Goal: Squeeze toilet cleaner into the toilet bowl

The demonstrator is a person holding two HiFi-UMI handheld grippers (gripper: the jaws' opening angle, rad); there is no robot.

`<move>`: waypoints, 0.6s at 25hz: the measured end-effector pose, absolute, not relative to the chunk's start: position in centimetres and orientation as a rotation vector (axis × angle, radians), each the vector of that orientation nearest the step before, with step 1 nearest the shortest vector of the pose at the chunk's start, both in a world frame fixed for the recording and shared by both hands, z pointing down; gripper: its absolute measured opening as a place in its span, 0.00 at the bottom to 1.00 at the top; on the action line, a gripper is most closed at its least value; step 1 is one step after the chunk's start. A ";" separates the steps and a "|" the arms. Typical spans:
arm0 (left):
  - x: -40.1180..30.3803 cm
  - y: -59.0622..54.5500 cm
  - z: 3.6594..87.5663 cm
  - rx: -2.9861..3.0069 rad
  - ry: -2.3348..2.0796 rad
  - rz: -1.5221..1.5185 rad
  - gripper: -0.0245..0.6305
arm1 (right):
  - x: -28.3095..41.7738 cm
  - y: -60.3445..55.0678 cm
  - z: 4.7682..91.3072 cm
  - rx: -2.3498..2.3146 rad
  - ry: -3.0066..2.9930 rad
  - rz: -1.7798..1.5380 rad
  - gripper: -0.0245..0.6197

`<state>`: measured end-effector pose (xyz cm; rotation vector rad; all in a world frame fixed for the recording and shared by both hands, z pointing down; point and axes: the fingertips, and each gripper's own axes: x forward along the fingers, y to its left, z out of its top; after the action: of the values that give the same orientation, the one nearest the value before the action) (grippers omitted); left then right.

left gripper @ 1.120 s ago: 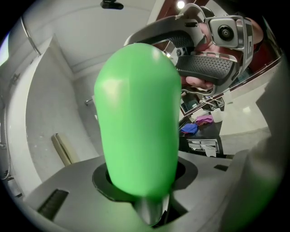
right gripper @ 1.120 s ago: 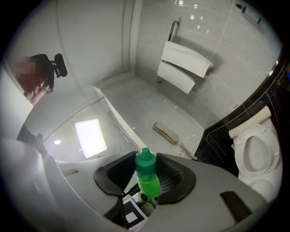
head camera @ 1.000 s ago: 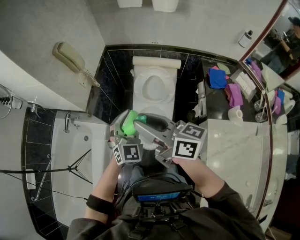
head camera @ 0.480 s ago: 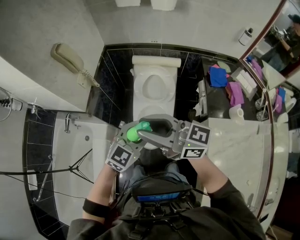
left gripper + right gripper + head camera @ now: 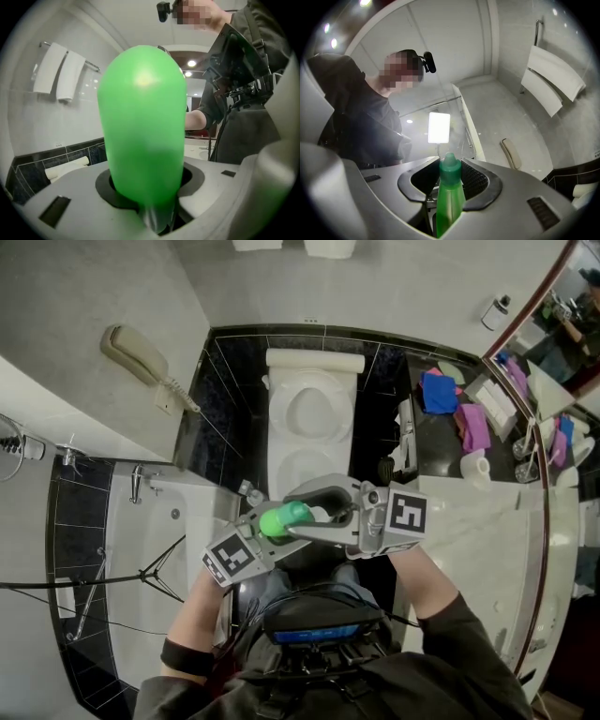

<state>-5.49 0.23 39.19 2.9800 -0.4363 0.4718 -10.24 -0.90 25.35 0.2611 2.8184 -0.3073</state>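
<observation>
Readying, not squeezing yet: pinching the green bottle (image 5: 284,518) by its body in the left gripper (image 5: 146,190) and round the neck in the right gripper (image 5: 450,174), cap on, just short of the toilet bowl (image 5: 311,413). Next, probably: uncap, then tip the nozzle over that bowl. Dark tiles (image 5: 375,418) flanking the bowl, with the bathtub (image 5: 131,549) left of it and the marble counter (image 5: 469,521) right of it.

Well left of your left tongs (image 5: 274,521), a beige plastic telephone handset (image 5: 131,354) hung on the pale wall, and a white bathtub (image 5: 122,521) with a chrome tap (image 5: 136,486) lay beside them. Beyond your right tongs (image 5: 323,514), a blue cloth (image 5: 437,393) and a purple cloth (image 5: 472,427) rested on the dark counter (image 5: 427,448).
</observation>
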 end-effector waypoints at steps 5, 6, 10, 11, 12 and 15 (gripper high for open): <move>-5.8 -0.7 39.1 3.009 -0.510 0.470 0.33 | -10.4 -1.6 25.3 0.204 2.813 -0.377 0.29; -5.9 -1.0 39.0 3.012 -0.542 0.464 0.33 | -10.5 -1.9 25.3 0.180 2.814 -0.387 0.30; -6.7 -2.7 38.8 3.017 -0.745 0.467 0.33 | -10.7 -3.4 25.4 0.067 2.817 -0.441 0.43; -6.9 -3.3 38.8 3.012 -0.822 0.485 0.33 | -10.7 -3.9 25.4 0.023 2.816 -0.457 0.46; -7.2 -3.9 38.7 3.010 -0.907 0.510 0.33 | -10.8 -4.3 25.4 -0.019 2.816 -0.491 0.46; -8.6 -6.1 38.5 2.960 -1.208 0.554 0.33 | -10.9 -5.8 25.9 -0.172 2.823 -0.608 0.47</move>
<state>-8.57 -6.06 38.55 2.9604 -1.2082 0.5538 -10.94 -5.77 25.91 -0.1716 2.8230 -0.6079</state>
